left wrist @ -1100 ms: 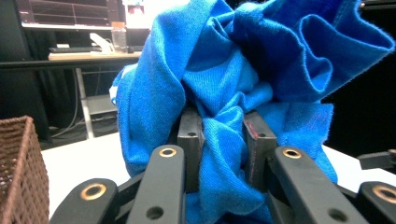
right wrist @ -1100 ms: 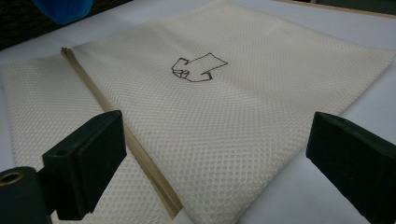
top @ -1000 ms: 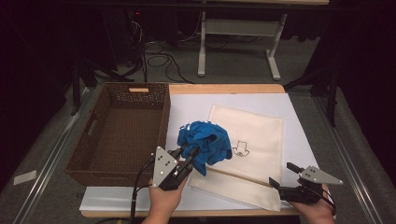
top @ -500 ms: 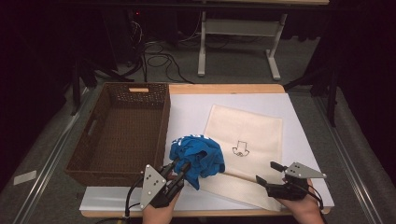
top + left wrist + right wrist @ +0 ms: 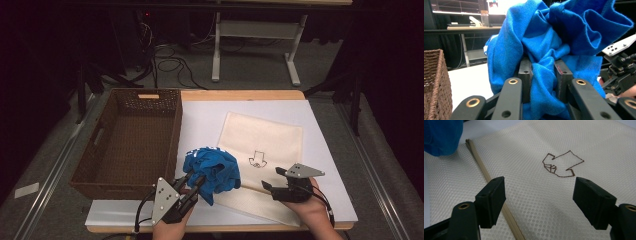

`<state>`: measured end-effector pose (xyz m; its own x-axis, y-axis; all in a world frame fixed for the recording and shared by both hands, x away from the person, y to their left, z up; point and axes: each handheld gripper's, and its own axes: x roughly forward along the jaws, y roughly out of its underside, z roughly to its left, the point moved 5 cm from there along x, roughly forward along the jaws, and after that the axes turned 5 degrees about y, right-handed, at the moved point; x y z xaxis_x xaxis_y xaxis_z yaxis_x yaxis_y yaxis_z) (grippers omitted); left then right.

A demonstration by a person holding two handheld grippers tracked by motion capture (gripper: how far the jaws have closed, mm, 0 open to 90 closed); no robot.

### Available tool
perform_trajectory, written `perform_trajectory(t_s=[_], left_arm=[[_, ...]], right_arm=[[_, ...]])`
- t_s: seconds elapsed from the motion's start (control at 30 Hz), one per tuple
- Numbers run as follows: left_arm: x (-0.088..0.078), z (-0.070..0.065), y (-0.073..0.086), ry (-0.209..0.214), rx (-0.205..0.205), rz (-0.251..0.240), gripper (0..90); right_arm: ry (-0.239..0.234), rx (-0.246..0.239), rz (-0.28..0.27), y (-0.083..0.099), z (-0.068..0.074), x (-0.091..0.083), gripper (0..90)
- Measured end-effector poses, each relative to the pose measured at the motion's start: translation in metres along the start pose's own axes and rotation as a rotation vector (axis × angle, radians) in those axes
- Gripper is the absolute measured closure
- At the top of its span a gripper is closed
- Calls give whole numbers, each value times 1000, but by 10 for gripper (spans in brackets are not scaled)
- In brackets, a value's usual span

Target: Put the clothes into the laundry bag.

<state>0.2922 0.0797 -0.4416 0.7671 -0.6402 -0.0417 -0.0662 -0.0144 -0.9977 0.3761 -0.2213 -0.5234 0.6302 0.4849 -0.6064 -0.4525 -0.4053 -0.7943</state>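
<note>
Basket (image 5: pixel 130 140): wicker, at the bench's left.
Left claw (image 5: pixel 192 181): clenched on the blue cloth (image 5: pixel 212 167), bunched just right of the basket.
Bag (image 5: pixel 262 150): flat, cream.
Right claw (image 5: pixel 274 179): released, jaws just closing, above the bag.

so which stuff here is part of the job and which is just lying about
In the job:
- blue cloth, clamped in the left gripper
- cream mesh bag, under the open right gripper

Lying about:
- wicker basket
- white table cover
</note>
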Motion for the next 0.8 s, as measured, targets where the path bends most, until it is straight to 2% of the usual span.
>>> perform_trajectory(t_s=[0.23,0.3,0.37,0.47,0.63,0.8], left_arm=[[4,-4,2,8,4,14,725],[4,-3,2,5,1,18,725],[4,-3,3,1,-4,17,725],[3,-2,2,-3,-11,12,725],[2,-1,2,-3,-18,10,725],[2,-1,2,-2,-20,7,725]], right_arm=[[-36,-42,44,15,10,3,356],[-33,-70,55,16,11,4,367],[-27,-78,72,18,12,7,387],[-25,-80,85,19,12,10,432],[-27,-82,81,17,11,10,583],[-14,-62,77,14,5,11,642]])
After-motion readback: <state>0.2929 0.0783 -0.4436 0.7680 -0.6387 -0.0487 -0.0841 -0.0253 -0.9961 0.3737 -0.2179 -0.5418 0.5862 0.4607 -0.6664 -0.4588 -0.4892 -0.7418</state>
